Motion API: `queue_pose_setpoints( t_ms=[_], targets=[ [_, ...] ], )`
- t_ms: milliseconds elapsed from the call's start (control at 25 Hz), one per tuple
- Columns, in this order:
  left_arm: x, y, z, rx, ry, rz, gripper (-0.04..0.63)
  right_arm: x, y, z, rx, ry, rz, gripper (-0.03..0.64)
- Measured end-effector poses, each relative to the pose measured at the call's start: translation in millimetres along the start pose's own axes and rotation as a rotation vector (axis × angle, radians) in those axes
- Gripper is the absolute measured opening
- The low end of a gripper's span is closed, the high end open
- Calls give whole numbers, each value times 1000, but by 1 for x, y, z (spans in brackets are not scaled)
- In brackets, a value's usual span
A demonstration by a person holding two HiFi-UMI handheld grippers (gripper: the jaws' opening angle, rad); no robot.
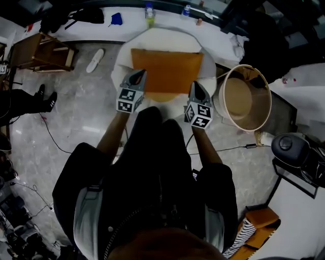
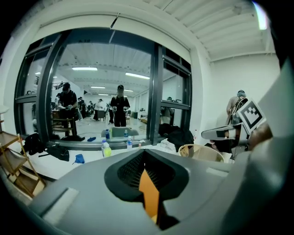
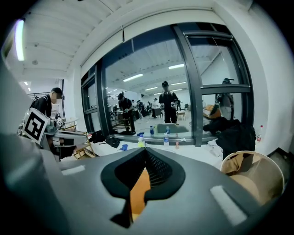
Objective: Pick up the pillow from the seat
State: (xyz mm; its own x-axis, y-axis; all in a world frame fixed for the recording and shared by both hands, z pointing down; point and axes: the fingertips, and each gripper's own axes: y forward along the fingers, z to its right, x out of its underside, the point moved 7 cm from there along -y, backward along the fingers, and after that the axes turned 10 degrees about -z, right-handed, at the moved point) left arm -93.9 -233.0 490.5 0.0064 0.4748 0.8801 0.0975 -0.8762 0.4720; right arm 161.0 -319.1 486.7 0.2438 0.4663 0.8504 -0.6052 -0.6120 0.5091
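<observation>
- The orange pillow [image 1: 167, 68] lies across the white seat [image 1: 162, 36], with its near edge toward the person. From above I cannot tell whether it has lifted clear of the seat.
- The left gripper [image 1: 139, 75] sits at the pillow's near left corner and the right gripper [image 1: 196, 86] at its near right corner. I judge this two-corner hold is meant to keep a wide, floppy thing level as it comes up.
- Both claws are closed on the pillow. In each gripper view a thin sliver of orange cloth stands pinched between the dark pads, so each bites only the edge and not the bulk.
- The thin bite is probably chosen because the jaws cannot span the stuffed body. The risk, as I judge it, is that the cloth slips out under the pillow's weight.
- Both grippers point away from the person and a little downward, roughly parallel, so a lift should pull evenly on both corners.
- A round basket [image 1: 244, 99] stands just right of the seat, near the right gripper, with its mouth tipped toward the camera. Its tan inside looks bare, and I see nothing in it.
- Bottles [image 1: 149, 11] stand on the ledge beyond the seat. What they hold is too small to tell.
</observation>
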Motion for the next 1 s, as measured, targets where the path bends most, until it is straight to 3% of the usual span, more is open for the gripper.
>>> queue_pose_setpoints(
  t_ms=[440,760,1000],
  targets=[
    [77,64,-16,-58,-3,9,11,66,69,61,26,30,56,2],
    [156,121,-54,-121,-30,34,11,120,139,83,-52,-36,127,3],
    [217,159,-88,-151,-56,69,11,149,187,115,-92,-4,200,3]
  ],
)
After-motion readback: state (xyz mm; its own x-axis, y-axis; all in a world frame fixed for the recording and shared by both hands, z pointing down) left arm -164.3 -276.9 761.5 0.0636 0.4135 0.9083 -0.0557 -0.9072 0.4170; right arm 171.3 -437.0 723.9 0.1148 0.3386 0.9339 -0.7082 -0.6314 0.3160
